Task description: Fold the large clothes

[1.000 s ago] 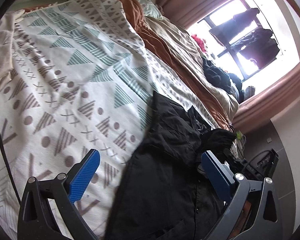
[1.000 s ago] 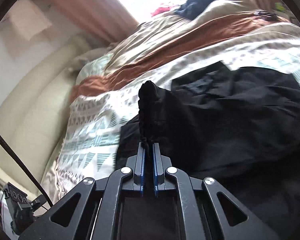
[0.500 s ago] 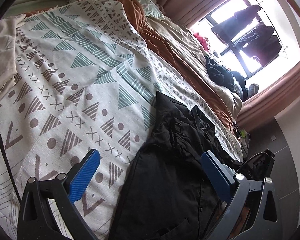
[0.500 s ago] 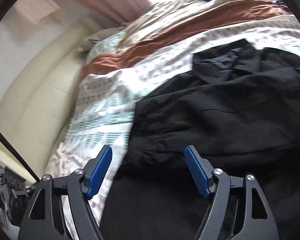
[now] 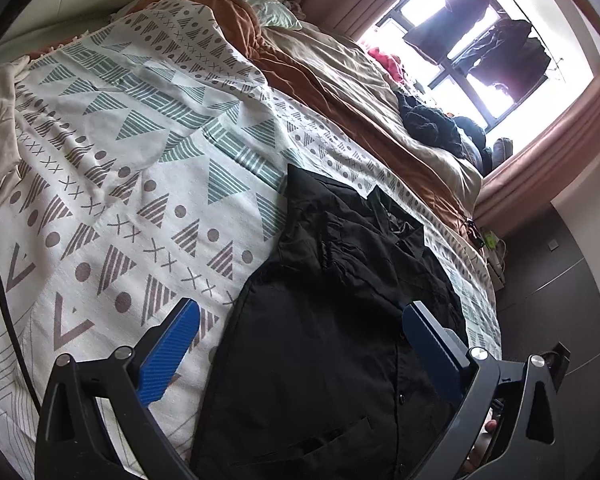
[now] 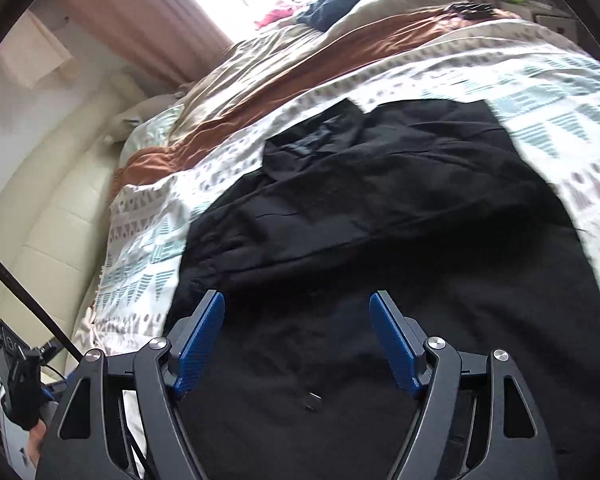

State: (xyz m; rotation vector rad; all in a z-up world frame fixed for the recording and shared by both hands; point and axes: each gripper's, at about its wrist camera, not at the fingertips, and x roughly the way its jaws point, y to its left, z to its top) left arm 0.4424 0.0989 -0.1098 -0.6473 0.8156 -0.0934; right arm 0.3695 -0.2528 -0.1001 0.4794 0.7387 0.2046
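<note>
A large black button shirt (image 5: 332,320) lies spread on the patterned white bedspread (image 5: 132,184), collar toward the window. It fills most of the right wrist view (image 6: 400,240). My left gripper (image 5: 300,316) is open and empty, just above the shirt's lower left part. My right gripper (image 6: 296,304) is open and empty, low over the shirt's dark cloth; a sleeve lies folded in on the left (image 6: 228,240).
A brown and beige duvet (image 5: 340,92) is bunched along the far side of the bed. Dark clothes (image 5: 432,124) lie heaped by the window. A cream padded headboard (image 6: 40,208) stands at the left. A black cable (image 5: 4,300) crosses the bedspread.
My right gripper was shut on a fold of the black shirt, then opened and let it drop onto the bed. The left gripper stayed open and drew back a little.
</note>
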